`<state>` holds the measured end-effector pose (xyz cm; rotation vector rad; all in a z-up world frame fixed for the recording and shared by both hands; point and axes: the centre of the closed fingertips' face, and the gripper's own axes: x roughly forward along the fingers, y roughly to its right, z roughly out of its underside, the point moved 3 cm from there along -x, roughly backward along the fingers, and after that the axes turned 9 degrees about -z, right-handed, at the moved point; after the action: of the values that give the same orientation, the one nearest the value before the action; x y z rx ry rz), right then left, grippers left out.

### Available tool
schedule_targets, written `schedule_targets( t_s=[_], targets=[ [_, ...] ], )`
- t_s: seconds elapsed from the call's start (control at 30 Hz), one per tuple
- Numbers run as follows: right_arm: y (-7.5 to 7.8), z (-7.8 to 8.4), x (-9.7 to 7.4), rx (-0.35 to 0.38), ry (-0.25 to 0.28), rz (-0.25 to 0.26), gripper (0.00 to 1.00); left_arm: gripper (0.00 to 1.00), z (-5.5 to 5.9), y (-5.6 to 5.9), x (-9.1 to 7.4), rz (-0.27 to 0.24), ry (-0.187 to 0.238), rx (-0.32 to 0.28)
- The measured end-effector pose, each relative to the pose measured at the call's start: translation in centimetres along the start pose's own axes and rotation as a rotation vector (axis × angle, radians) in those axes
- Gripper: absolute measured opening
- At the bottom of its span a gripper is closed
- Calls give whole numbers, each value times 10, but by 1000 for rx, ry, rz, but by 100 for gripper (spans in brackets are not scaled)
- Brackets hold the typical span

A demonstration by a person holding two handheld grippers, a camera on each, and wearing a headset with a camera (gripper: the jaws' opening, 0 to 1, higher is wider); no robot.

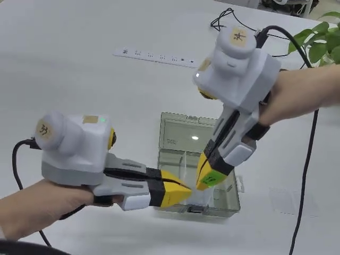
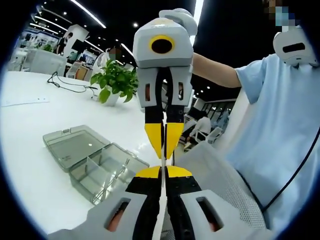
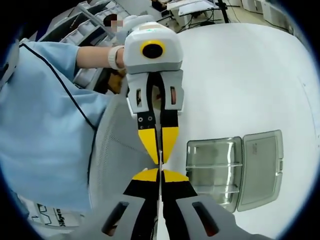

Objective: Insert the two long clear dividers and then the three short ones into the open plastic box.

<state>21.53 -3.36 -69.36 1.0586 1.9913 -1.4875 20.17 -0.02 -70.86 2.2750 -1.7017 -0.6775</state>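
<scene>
The open plastic box (image 1: pixel 226 204) lies on the white table with its lid (image 1: pixel 186 130) folded back; a few clear dividers stand inside it. Over the box's front part my two grippers meet tip to tip. My left gripper (image 1: pixel 186 192) comes in from the lower left and my right gripper (image 1: pixel 204 180) slants down from the upper right. Both are shut on one thin clear divider (image 2: pixel 162 162), seen edge-on between the yellow fingertips. In the left gripper view my own tips (image 2: pixel 163 172) face the right gripper (image 2: pixel 164 149); the box (image 2: pixel 80 172) lies to the left.
A white power strip (image 1: pixel 154 57) lies at the back of the table, with black cables (image 1: pixel 228 18) and a green plant (image 1: pixel 319 42) at the back right. A faint clear piece (image 1: pixel 289 201) lies flat on the table right of the box.
</scene>
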Motion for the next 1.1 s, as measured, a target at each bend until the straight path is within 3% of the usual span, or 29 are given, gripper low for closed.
schedule_targets(
  t_s=[0.2, 0.37, 0.63, 0.93, 1.1],
  targets=[
    [8, 6, 0, 4, -11, 24, 2, 1, 5, -11, -2, -48, -1, 24],
    [19, 7, -5, 15, 22, 68, 2, 12, 8, -22, -10, -110, 6, 27],
    [43, 3, -11, 12, 73, 200, 2, 34, 15, -33, -20, -186, -10, 41],
    [55, -5, -12, -8, 104, 274, 2, 55, 17, -42, -28, -258, -9, 85],
    [61, -10, -14, -30, 132, 316, 2, 69, 21, -46, -33, -301, -35, 127]
  ],
)
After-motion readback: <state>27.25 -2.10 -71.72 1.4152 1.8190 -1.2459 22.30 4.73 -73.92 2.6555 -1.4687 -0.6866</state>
